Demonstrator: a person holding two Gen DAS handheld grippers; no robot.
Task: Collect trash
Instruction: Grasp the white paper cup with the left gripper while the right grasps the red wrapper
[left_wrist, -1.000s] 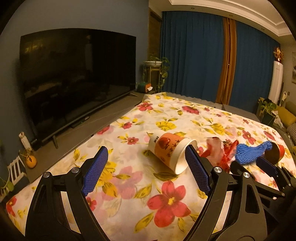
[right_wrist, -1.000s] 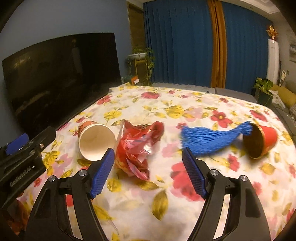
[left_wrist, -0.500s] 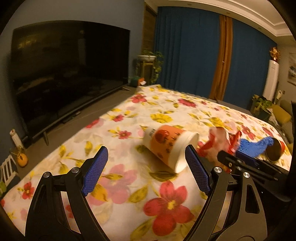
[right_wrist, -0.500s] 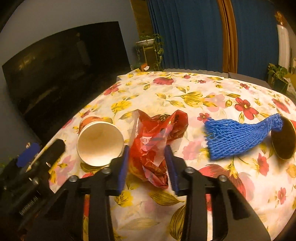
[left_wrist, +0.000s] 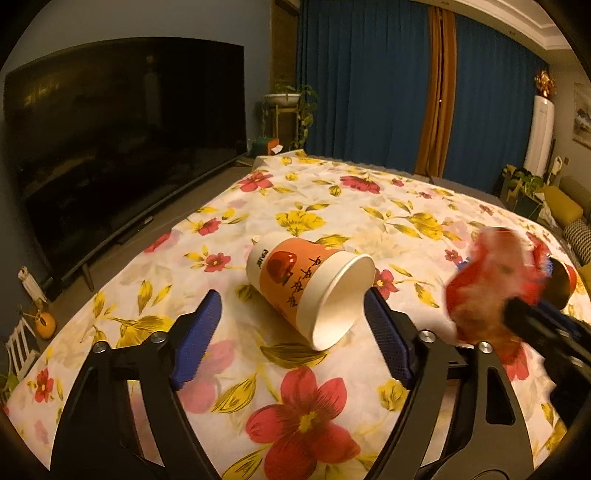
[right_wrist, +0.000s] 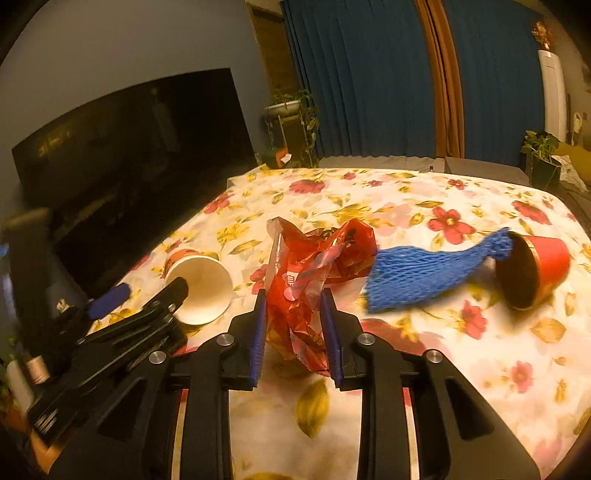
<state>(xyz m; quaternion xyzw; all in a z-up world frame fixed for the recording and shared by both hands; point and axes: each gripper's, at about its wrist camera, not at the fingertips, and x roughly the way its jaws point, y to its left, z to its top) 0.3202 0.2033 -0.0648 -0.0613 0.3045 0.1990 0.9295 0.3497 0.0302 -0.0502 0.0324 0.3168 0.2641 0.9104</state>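
The bed (left_wrist: 332, 192), under a floral sheet, fills a dim room with TV (left_wrist: 122, 147) and blue curtains (left_wrist: 369, 85). Nothing looks collected yet: cup (left_wrist: 310, 288) lies mid-bed, net (right_wrist: 424, 273) and red tub (right_wrist: 535, 273) toward the right edge. The left gripper (left_wrist: 291, 332) gapes before the cup; the right gripper (right_wrist: 293, 325) pinches the bag (right_wrist: 314, 269).

Floral tablecloth (left_wrist: 325, 206) under cup (left_wrist: 310, 288), net (right_wrist: 421, 273), tub (right_wrist: 535, 273).

Red bag (left_wrist: 491, 291) blurred, L view
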